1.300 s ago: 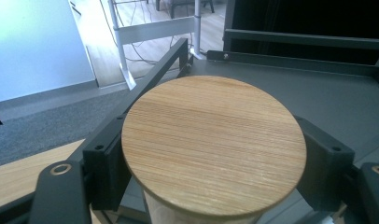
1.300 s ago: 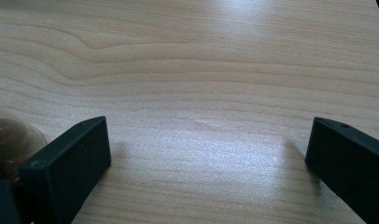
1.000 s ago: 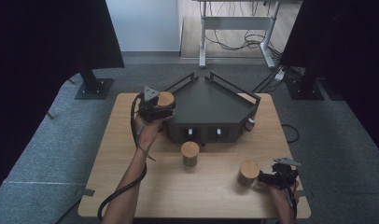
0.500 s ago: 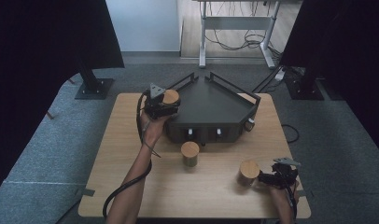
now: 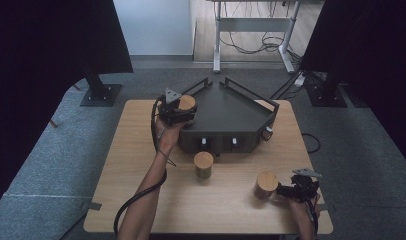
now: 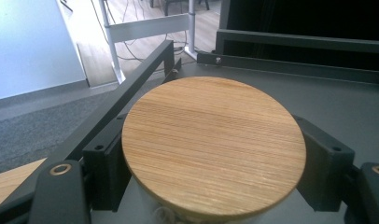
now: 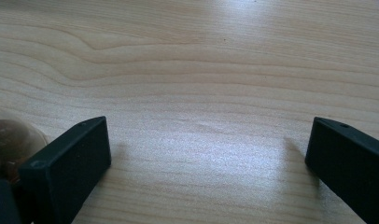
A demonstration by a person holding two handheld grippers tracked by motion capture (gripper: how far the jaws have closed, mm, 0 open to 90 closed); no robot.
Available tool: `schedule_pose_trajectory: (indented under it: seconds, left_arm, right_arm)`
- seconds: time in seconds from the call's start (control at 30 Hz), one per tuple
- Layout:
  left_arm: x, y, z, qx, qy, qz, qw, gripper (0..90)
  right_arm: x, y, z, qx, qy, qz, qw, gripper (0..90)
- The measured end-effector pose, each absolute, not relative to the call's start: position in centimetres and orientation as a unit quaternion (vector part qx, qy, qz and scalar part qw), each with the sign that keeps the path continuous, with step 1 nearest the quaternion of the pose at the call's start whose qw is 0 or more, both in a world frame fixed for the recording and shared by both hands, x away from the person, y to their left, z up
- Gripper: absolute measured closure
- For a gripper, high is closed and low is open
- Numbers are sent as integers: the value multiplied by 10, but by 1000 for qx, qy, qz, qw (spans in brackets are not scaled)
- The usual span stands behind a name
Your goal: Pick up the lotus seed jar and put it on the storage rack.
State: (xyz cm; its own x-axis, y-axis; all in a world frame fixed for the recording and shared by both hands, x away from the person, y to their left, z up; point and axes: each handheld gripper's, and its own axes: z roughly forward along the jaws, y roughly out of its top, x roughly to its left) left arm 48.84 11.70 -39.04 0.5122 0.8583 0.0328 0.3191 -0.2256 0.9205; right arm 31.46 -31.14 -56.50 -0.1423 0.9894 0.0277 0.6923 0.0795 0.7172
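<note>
My left gripper is shut on a jar with a round wooden lid and holds it over the left corner of the dark five-sided tray. In the left gripper view the lid sits between both black jaws, with the tray's floor and rail behind it. Near the table's front right, my right gripper lies open beside a second wood-lidded jar. The right gripper view shows its jaws wide apart over bare tabletop, with a glassy edge of a jar at the far left.
A third wood-lidded jar stands mid-table just in front of the tray. The tray has raised rails along its back sides. Black stand bases sit on the carpet beyond the table's far corners.
My left hand has carried the jar a little to the right, further over the tray's left corner. The right gripper has stayed where it was.
</note>
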Motion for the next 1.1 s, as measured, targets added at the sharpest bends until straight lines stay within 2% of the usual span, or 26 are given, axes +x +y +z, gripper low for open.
schedule_pose_trajectory:
  seconds: [1.03, 1.1]
  left_arm:
    - [496, 113, -399, 737, 410, 279, 460, 229]
    - [497, 113, -400, 737, 409, 275, 462, 196]
  right_arm:
    - [315, -311, -565, 605, 694, 303, 245, 0]
    - [315, -311, -565, 605, 694, 303, 245, 0]
